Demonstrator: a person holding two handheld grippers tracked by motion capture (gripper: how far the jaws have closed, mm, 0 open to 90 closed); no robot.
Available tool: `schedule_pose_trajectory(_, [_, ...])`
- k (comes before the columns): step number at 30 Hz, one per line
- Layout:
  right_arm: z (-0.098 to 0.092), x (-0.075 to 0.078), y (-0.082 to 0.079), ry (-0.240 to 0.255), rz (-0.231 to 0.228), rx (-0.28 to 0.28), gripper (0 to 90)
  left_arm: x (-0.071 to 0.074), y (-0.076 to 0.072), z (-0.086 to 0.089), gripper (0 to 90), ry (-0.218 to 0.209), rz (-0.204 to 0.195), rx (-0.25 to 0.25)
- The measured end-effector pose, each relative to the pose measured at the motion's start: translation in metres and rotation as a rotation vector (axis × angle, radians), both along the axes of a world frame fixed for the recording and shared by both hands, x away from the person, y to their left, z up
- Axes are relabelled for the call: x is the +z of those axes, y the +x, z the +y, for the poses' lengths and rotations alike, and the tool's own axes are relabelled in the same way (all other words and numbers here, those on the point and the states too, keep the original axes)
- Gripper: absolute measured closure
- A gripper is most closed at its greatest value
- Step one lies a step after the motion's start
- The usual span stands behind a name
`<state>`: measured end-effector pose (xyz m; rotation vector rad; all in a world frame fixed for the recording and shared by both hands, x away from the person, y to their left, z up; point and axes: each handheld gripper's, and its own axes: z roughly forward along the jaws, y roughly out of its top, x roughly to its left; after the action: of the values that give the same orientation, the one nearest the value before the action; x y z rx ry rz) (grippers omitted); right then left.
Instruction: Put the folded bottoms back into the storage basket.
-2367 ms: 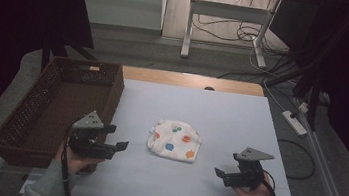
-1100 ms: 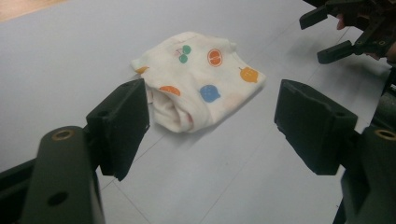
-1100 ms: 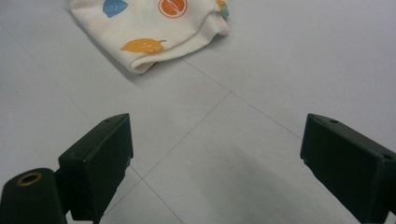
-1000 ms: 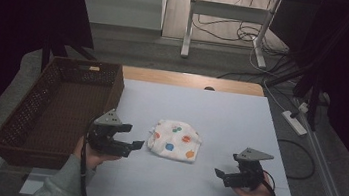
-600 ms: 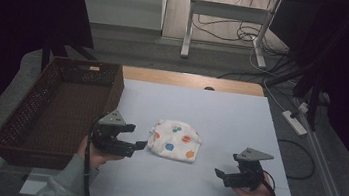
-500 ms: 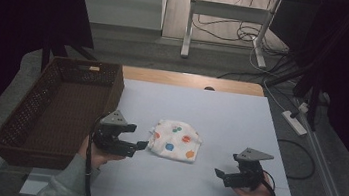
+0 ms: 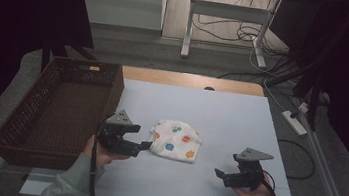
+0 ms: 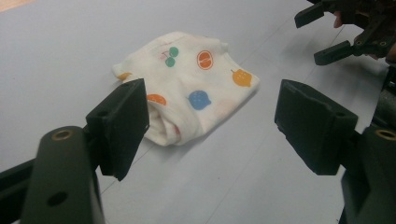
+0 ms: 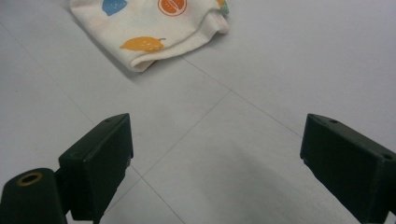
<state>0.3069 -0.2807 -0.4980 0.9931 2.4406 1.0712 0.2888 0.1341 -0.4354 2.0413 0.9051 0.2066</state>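
As left tongs (image 7: 144, 145) neared cloth (image 7: 176, 139), both tongs stayed spread; right tongs (image 7: 218, 174) unmoved.

The cloth (image 7: 176, 139) just past the tips of the left tongs (image 7: 142, 145) is creamy white. It has little fruit pictures on it in orange, blue, green and yellow. Up close, the cloth (image 8: 187, 88) shows a green pair of cherries, an orange round slice, a blue blob and a yellow lemon shape. The left tongs are black with a grey plate on top. The right tongs (image 7: 219, 175) are black with a grey plate too. The table (image 7: 240, 121) under both tongs is pale grey-white. The basket (image 7: 55, 108) beside the left tongs is dark brown and woven. The sleeve (image 7: 68, 186) behind the left tongs is grey.
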Motion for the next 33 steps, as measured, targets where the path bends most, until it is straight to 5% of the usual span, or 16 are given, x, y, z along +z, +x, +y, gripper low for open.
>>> schedule_pose_trajectory(33, [-0.001, 0.0, -0.001, 0.011, 0.001, -0.002, 9.5, -0.006, 0.028, -0.032, 24.9, 0.02, 0.041, -0.034])
